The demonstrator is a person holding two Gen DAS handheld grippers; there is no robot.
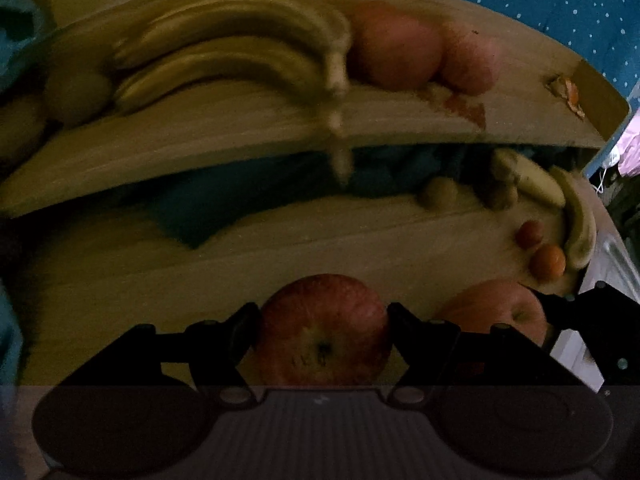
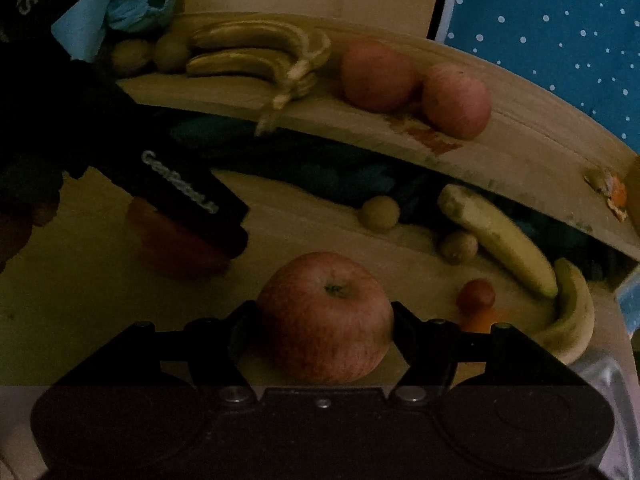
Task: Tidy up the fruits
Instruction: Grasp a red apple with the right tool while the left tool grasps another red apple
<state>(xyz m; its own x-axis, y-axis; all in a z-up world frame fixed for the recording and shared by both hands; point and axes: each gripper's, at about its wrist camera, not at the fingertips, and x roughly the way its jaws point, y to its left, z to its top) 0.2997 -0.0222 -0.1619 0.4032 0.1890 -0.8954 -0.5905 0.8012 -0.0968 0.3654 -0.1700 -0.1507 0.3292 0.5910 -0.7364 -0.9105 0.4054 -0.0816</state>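
The left gripper (image 1: 323,330) is clamping a red apple (image 1: 323,330) between its two fingers (image 1: 244,320), the apple's blossom end facing the camera and its underside sitting low over the wooden counter (image 1: 200,264). The right gripper (image 2: 324,320) is likewise gripping a second apple (image 2: 324,316), stem up, with one finger pressing on each side. From the left wrist, that second apple is showing to the right of the fingers, beside the other gripper's dark body.

Ahead of the fingers and to the right, two small oranges (image 1: 538,250), two loose bananas (image 1: 560,208) and two kiwis (image 1: 468,194) are lying on the counter near its far edge. Further ahead, a raised wooden shelf (image 2: 500,148) is carrying a banana bunch (image 2: 256,54), with its stalk hanging over the front lip. Two apples (image 2: 416,88) are touching each other to the right of the bunch, and two kiwis (image 2: 150,54) are lying to its left. A scrap of orange peel (image 2: 612,192) is lying at the shelf's far right end
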